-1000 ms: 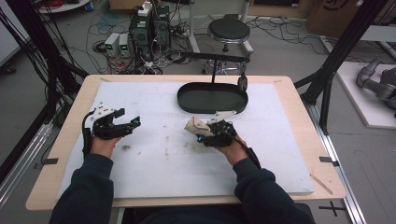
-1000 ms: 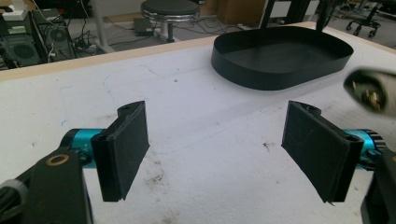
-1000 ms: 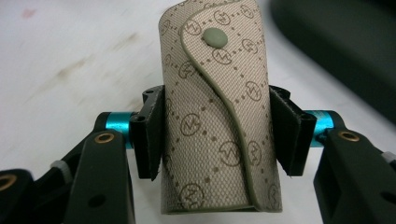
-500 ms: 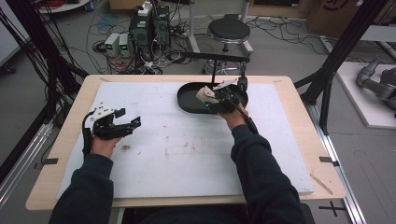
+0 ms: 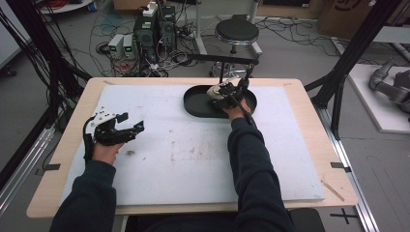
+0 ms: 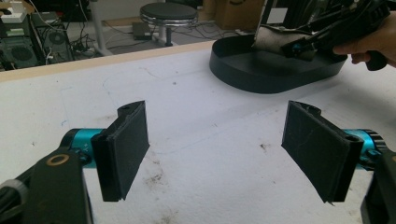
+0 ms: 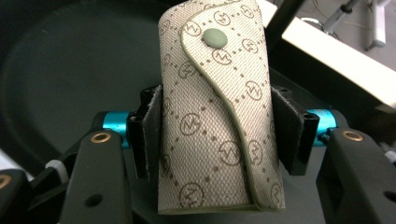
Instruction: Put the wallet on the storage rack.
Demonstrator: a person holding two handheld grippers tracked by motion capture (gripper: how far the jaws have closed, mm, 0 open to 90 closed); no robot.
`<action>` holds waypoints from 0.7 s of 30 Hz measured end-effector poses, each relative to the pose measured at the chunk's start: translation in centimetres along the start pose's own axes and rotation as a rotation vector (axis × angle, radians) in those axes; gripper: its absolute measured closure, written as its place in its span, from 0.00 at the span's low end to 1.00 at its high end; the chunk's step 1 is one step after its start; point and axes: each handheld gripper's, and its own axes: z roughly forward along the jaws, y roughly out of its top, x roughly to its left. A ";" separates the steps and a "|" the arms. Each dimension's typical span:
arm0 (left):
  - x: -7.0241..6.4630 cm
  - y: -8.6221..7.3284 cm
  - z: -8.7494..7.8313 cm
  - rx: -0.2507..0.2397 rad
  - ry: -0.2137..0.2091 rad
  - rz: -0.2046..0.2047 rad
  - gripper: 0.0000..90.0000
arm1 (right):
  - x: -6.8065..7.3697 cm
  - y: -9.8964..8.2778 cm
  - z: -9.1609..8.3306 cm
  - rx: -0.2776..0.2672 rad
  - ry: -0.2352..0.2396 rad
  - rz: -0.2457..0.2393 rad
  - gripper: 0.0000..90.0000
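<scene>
Black oval shallow tray [image 5: 193, 104] sits at the far centre of the white foam-topped table [image 5: 193, 159]; its floor looks bare apart from what the right gripper [image 5: 226, 92] holds over it. That is a beige woven-fabric pouch with a brown monogram print and a grey-green snap button [image 7: 215, 107], above the tray's right half; can't tell if it touches the tray floor. In the right gripper view the pouch stands lengthwise between the two black padded jaws, pinched at mid-height on both long edges, flap and snap end sticking out past the jaw tips, bottom edge down near the gripper body. Left gripper [image 5: 126, 126] is at the table's left, well apart from the tray, jaws spread wide with nothing between them, just stained white foam below. Left gripper view shows the tray and pouch [image 6: 280, 39] farther off at upper right.
</scene>
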 end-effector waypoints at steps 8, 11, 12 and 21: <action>-0.1 -0.1 0.1 0.005 -0.002 0.004 0.25 | 0.2 -0.1 -0.1 -0.007 0.016 0.009 0.40; 0.0 -0.1 0.1 0.000 -0.005 0.002 0.25 | 0.1 0.0 -1.8 -0.052 0.058 0.004 0.40; 0.0 -0.1 0.1 0.001 -0.002 0.002 0.25 | 0.0 -0.1 -2.7 -0.071 0.069 0.006 0.40; 0.1 -0.1 -0.1 -0.009 0.005 -0.010 0.25 | -2.5 -2.9 -10.2 -0.150 0.142 -0.011 0.23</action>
